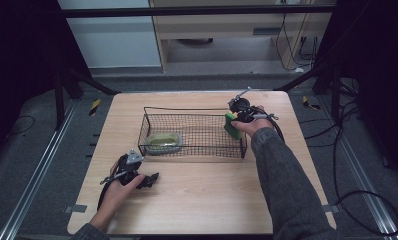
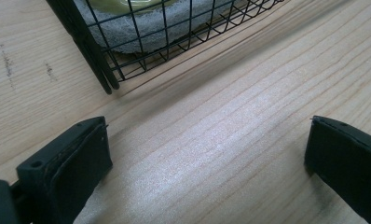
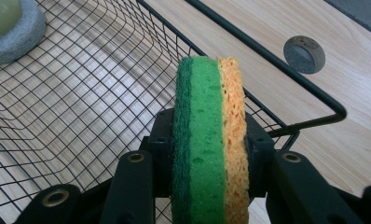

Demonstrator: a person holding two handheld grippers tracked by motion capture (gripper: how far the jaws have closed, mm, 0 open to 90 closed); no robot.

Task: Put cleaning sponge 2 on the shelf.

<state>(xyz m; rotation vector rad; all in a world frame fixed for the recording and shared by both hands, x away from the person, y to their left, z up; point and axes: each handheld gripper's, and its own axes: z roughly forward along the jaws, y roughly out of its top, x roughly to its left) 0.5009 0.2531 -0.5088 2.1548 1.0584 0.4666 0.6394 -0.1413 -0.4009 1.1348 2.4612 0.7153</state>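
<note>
My right gripper (image 1: pixel 235 118) (image 3: pixel 210 140) is shut on a green and yellow sponge (image 3: pixel 210 140) (image 1: pixel 231 125), held on edge over the right end of a black wire basket (image 1: pixel 197 111) (image 3: pixel 263 53). Both jaws press the sponge's flat faces. A grey pad with a pale yellow-green top (image 1: pixel 163 141) (image 3: pixel 9 28) (image 2: pixel 146 18) lies in the basket's left end. My left gripper (image 1: pixel 152 178) (image 2: pixel 207 158) rests on the wooden table (image 1: pixel 197 195) in front of the basket's left corner, open, with bare wood between its jaws.
The basket's near left corner (image 2: pixel 104 74) stands just beyond my left gripper's jaws. A round grey cap (image 3: pixel 304 54) sits in the tabletop past the basket's right end. Bare wood stretches across the table's front half.
</note>
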